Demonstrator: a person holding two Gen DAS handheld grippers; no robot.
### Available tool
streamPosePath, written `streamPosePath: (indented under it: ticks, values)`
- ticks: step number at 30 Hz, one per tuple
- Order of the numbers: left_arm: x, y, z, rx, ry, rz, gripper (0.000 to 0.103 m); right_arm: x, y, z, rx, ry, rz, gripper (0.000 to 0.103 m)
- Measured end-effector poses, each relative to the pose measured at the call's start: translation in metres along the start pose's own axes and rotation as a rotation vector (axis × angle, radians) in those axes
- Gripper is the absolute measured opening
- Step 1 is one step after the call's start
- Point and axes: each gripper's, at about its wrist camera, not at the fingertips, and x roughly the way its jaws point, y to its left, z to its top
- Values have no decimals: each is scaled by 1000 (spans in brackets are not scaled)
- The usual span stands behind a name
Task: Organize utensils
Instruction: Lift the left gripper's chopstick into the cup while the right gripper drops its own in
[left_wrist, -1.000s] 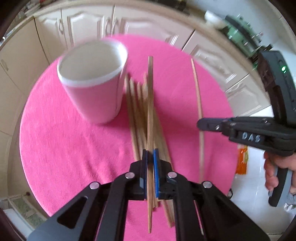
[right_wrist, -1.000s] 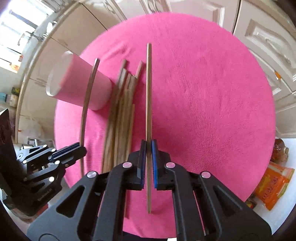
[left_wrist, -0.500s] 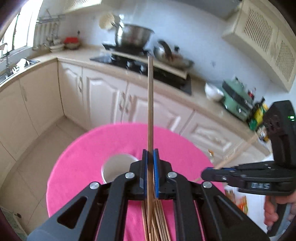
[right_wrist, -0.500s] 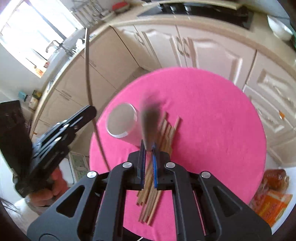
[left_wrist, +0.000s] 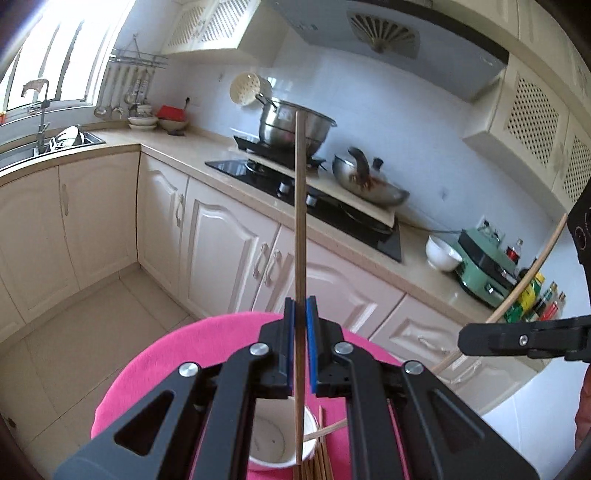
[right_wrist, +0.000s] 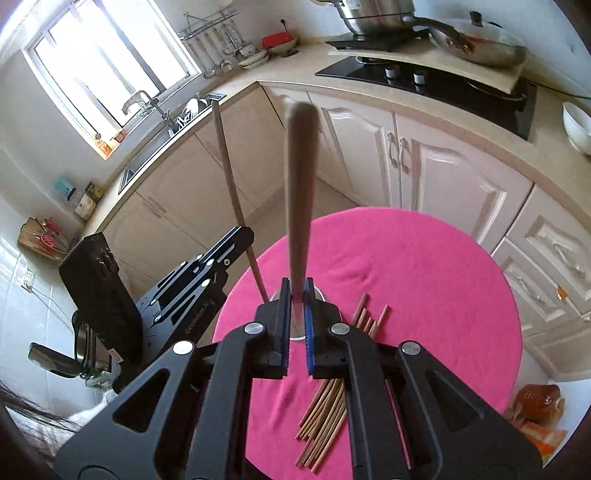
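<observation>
Both grippers have risen from the pile, each pinching one chopstick. Your left gripper (left_wrist: 300, 343) holds its chopstick (left_wrist: 300, 221) upright, lower end just over the cup (left_wrist: 273, 443); the right gripper (right_wrist: 296, 325) waits farther right.

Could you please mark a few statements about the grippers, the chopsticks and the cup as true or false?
1. The left gripper is shut on a chopstick. True.
2. The right gripper is empty. False: it clamps a chopstick, blurred in the right wrist view.
3. The white cup stands upright on the pink cloth. True.
4. All chopsticks are already in the cup. False: a bundle of chopsticks lies on the cloth beside it.
5. The cloth is blue. False: it is pink.
</observation>
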Motion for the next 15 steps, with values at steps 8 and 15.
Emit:
streamPosePath:
  ticks: [8,15]
  values:
    - [20,8,-9,22,-14,40,6,34,-2,-3,3,47,-36,6]
    - [34,12,-43,37,107,60,7,64,-9,-15,28,108,-44,7]
